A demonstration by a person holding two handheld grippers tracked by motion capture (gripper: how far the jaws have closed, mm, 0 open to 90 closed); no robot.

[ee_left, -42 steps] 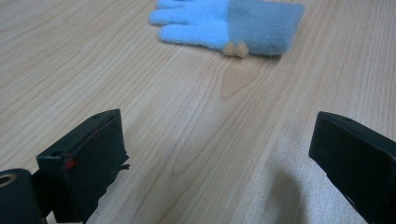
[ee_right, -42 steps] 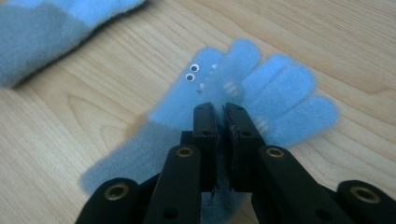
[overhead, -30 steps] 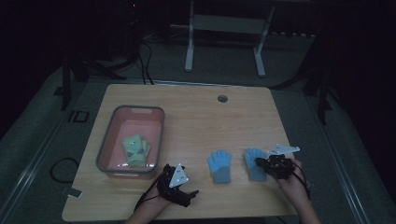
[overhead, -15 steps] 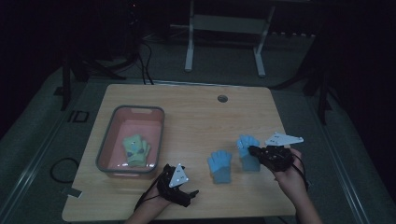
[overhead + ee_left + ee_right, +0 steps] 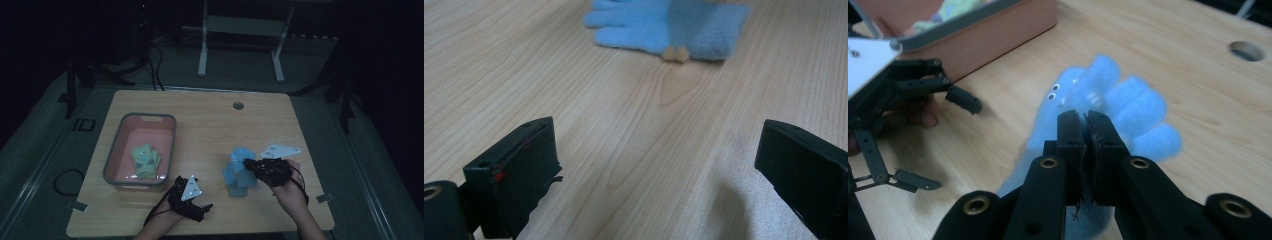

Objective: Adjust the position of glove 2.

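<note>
At the bottom centre of the high view, the left gripper [image 5: 192, 197] rests low on the wooden table [image 5: 210, 125], its jaws spread wide with nothing between them; in the left gripper view bare wood grain fills the gap, which suggests this tool is parked and waiting for its turn. To its right in the lower-right part of the high view, the right gripper [image 5: 250, 164] has its jaws pinched together on a blue glove [image 5: 1118, 107], gripping the fabric near the cuff so that the fingers fan away from the camera in the right gripper view, where two small googly eyes show on the knit. The glove appears lifted and carried over a second blue glove [image 5: 235, 181] lying flat on the table just beneath it, seen at the top of the left gripper view as a flat blue shape; the hold looks meant to stack or pair the two. Farther off, at centre left of the high view, a pink bin [image 5: 122, 127] holds a pale green glove [image 5: 145, 160], probably the place where sorted pairs go. A small round hole [image 5: 238, 105] marks the table's far edge.
</note>
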